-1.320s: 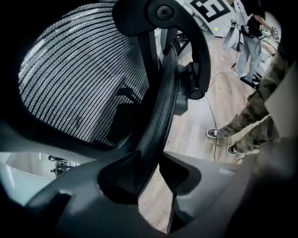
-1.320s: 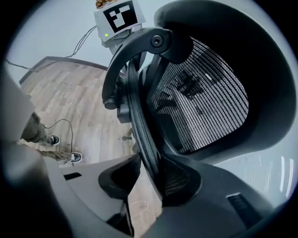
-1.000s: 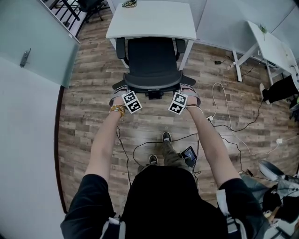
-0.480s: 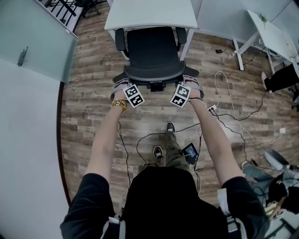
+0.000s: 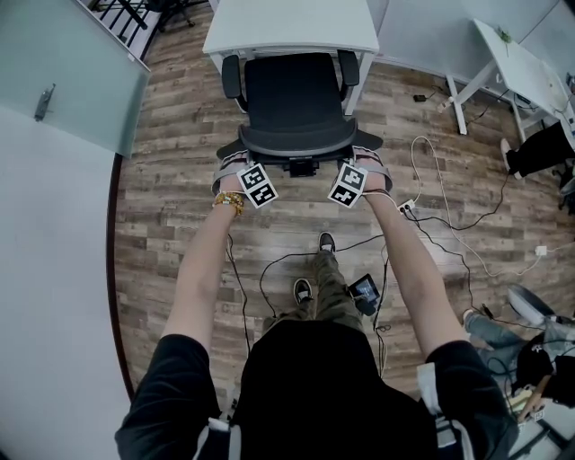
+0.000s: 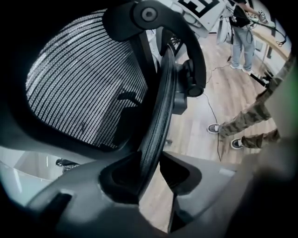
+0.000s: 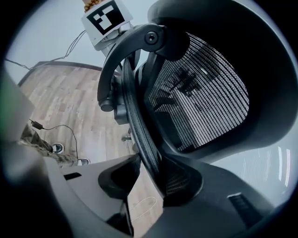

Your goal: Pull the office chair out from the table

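A black mesh office chair [image 5: 292, 99] stands on the wood floor, its seat front and armrests at the edge of the white table [image 5: 292, 27]. In the head view my left gripper [image 5: 243, 169] sits at the left end of the backrest's top rim and my right gripper [image 5: 361, 169] at the right end. The left gripper view shows the rim [image 6: 160, 107] running between the jaws of the left gripper [image 6: 156, 167], against the left one, with floor showing beside it. In the right gripper view the rim [image 7: 139, 125] lies against the right jaw of the right gripper [image 7: 149, 179], a gap on its left. Both stand open around the rim.
My feet [image 5: 310, 278] stand just behind the chair. Cables [image 5: 431, 225] and a power strip [image 5: 406, 207] lie on the floor to the right. A second white table [image 5: 521, 81] is at the far right, a glass partition [image 5: 63, 81] at the left. Another person [image 6: 242, 28] stands beyond.
Both grippers and the chair's backrest have come a little way back from the table towards me. The head camera has shifted, so the table sits higher in the view.
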`<state>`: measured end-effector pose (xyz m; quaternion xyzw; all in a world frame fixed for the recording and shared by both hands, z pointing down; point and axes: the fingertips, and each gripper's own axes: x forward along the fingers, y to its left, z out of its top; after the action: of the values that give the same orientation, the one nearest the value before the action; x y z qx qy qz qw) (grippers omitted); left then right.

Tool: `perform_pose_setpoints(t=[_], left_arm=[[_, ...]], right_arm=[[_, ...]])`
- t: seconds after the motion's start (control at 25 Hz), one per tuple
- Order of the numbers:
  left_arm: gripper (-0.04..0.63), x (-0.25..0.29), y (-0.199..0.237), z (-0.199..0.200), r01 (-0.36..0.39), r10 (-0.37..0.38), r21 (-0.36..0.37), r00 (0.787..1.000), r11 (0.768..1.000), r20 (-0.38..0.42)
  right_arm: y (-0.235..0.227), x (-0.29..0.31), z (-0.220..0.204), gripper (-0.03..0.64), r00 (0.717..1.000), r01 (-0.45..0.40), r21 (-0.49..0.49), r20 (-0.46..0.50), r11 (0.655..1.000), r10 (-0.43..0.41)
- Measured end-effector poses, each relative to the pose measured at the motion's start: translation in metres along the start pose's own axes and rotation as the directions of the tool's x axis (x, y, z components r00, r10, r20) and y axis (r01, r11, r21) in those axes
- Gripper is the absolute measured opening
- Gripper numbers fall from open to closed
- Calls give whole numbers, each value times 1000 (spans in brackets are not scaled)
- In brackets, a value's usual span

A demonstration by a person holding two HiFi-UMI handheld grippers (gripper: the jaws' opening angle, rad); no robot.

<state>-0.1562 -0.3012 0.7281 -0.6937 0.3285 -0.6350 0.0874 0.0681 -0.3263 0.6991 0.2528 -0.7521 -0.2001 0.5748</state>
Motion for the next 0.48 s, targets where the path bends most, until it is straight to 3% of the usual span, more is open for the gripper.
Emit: perform_pose_setpoints(t=[0.48], left_arm=[[149,-14,-22,-3,-9,9,5,1000,1000,-1]], right_arm=[[21,-16,-4,127,1000,8,15,1,1000,-8]])
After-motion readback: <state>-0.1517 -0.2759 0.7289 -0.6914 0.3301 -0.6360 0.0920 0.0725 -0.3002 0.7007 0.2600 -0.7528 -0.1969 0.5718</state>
